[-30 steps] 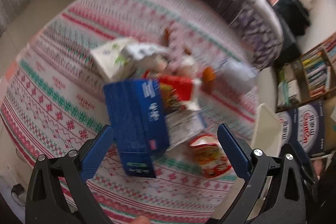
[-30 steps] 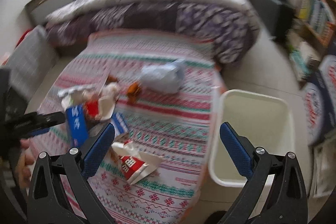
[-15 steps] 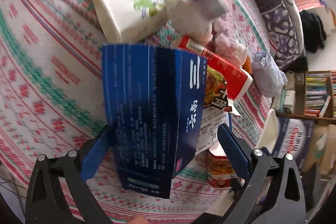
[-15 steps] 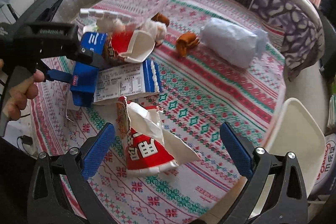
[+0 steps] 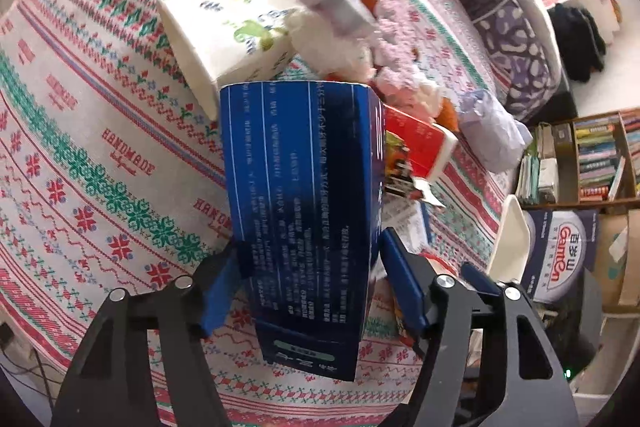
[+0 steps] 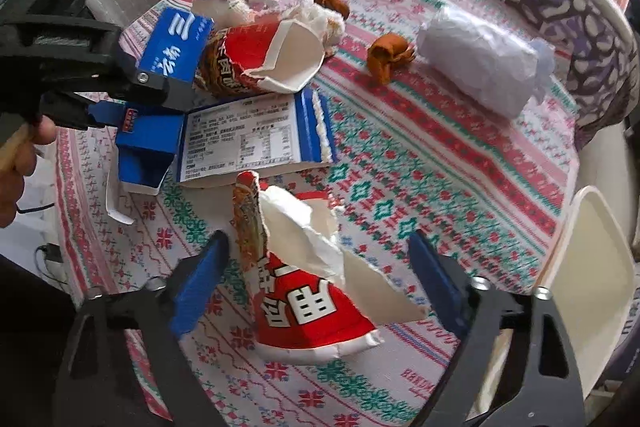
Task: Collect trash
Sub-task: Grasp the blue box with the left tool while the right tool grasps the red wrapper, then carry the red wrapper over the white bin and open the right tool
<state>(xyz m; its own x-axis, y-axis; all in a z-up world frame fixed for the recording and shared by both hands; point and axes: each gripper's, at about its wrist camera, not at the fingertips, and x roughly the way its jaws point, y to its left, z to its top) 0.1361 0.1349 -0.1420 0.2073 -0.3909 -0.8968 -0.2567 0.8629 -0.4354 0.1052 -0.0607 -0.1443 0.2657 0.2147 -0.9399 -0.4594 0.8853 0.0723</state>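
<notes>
- The step in hand is picking up trash off the bed (image 6: 460, 131) with both grippers at once.
- The left gripper (image 5: 310, 267) has just been closing its jaws around the blue box (image 5: 304, 195). The blue pads sit at the two sides of the box, touching it or almost touching it. It looks like a grip, but it may not be tight yet.
- The blue box lies on the bed cover, next to a white carton (image 5: 224, 27) and a torn red cup (image 6: 260, 59).
- The right gripper (image 6: 318, 279) has also been closing, but its jaws are apart. A torn red wrapper (image 6: 308, 311) lies between them, and the pads do not press on it.
- Next, the right gripper likely needs to squeeze the wrapper, which is floppy and could slip.
- Then both pieces likely go into the white bin (image 6: 592, 267) beside the bed.
- More trash waits: a crumpled white bag (image 6: 480, 55) and a brown scrap (image 6: 388, 55).
</notes>
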